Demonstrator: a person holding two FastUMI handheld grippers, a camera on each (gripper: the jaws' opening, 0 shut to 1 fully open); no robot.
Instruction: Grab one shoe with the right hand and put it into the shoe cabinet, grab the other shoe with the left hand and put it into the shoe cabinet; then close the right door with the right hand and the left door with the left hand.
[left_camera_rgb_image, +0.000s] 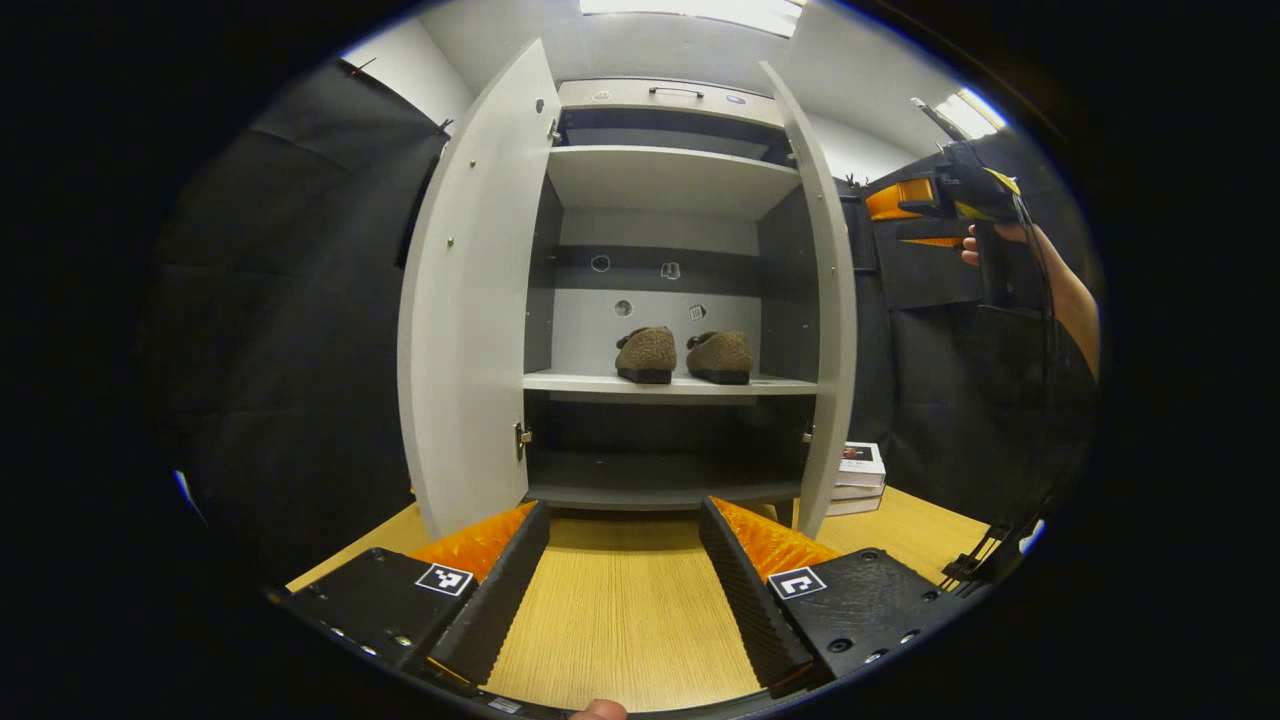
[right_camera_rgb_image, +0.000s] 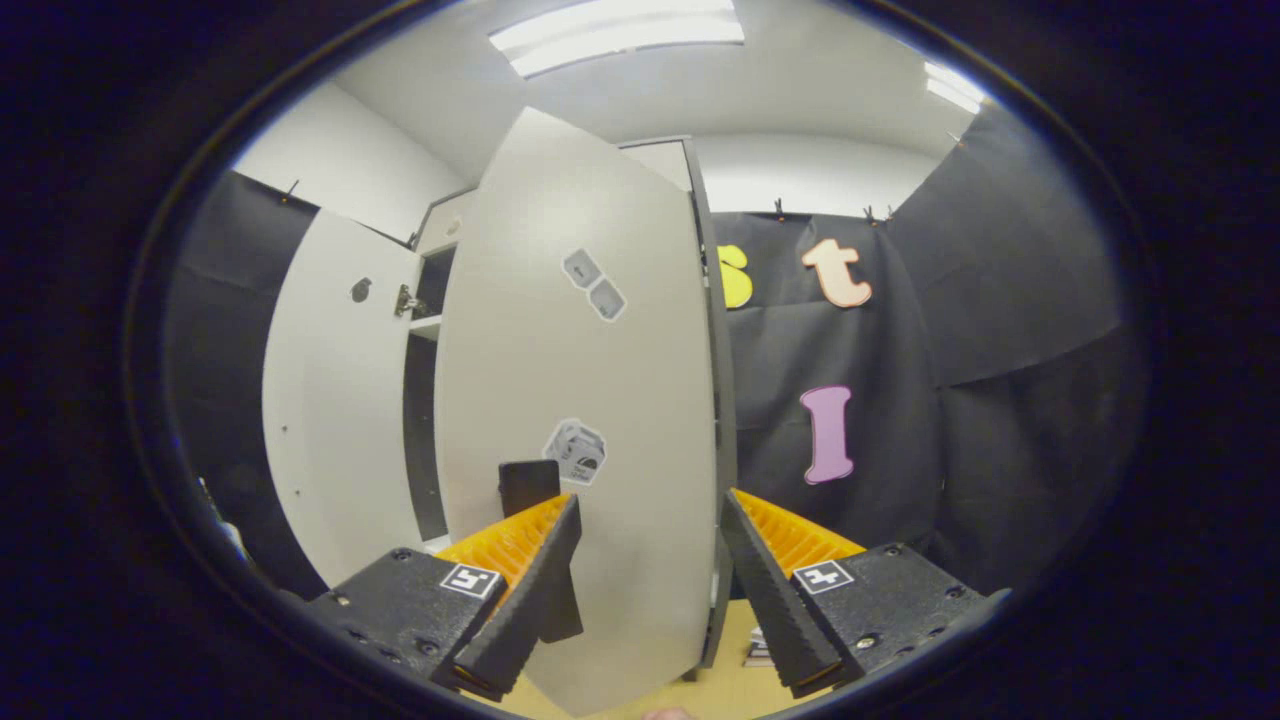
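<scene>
Through the left gripper view, my left gripper hangs low at six o'clock over the wooden counter, jaws spread wide and holding nothing. Straight ahead at twelve o'clock stands the shoe cabinet. Its left door swings out toward ten o'clock, and its right door stands edge-on toward one o'clock. On the middle shelf sit both shoes, the left shoe just beside the right shoe, toes toward me. A stack of boxes rests on the counter at four o'clock, behind the right door. Up at two o'clock my right gripper is raised in my hand; from here I cannot tell how its jaws stand.

In the right gripper view, my right gripper's jaws gape wide at six o'clock, empty. The outer face of the right door rises right before them at twelve o'clock, whether touching I cannot tell.
</scene>
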